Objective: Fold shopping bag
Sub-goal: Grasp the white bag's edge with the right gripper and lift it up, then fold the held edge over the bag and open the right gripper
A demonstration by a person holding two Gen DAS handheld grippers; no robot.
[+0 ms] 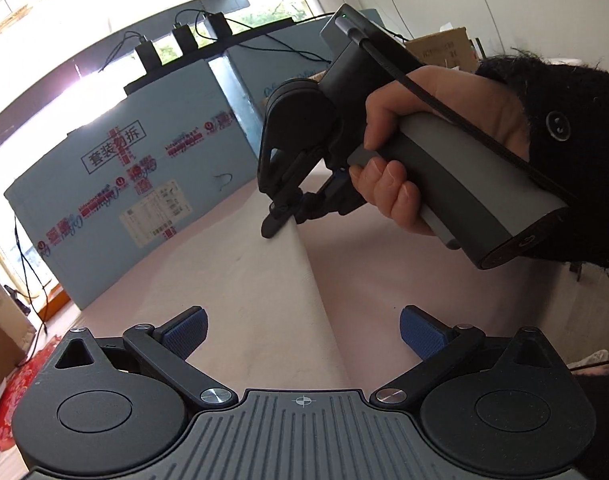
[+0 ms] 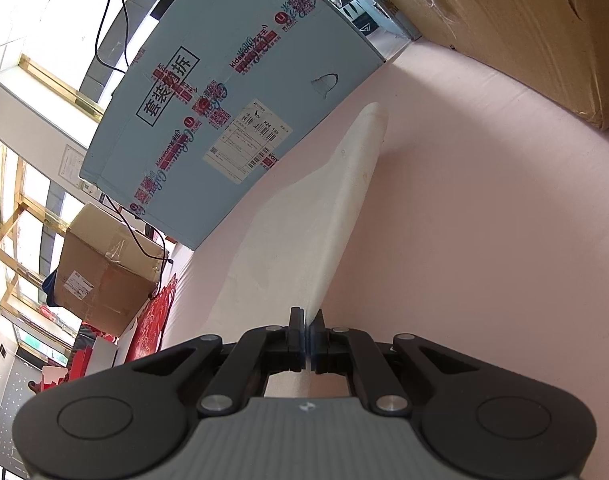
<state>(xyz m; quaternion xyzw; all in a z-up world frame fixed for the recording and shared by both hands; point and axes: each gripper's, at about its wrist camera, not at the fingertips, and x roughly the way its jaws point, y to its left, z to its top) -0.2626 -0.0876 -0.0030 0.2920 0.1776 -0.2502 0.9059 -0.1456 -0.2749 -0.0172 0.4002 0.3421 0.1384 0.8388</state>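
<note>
- Now carry the pinched corner of the bag [image 1: 272, 300] across in one flat sweep, keeping the cloth taut so the crease falls straight.
- Bag: pale cream cloth, lying on the pink table [image 1: 404, 280], one edge lifted into a sharp ridge.
- Right gripper [image 1: 282, 216]: clenched on the bag's raised edge.
- Left gripper [image 1: 304, 332]: released, jaws wide, astride the ridge without touching.
- Beyond: a blue box [image 2: 224, 92] near the far tip.
</note>
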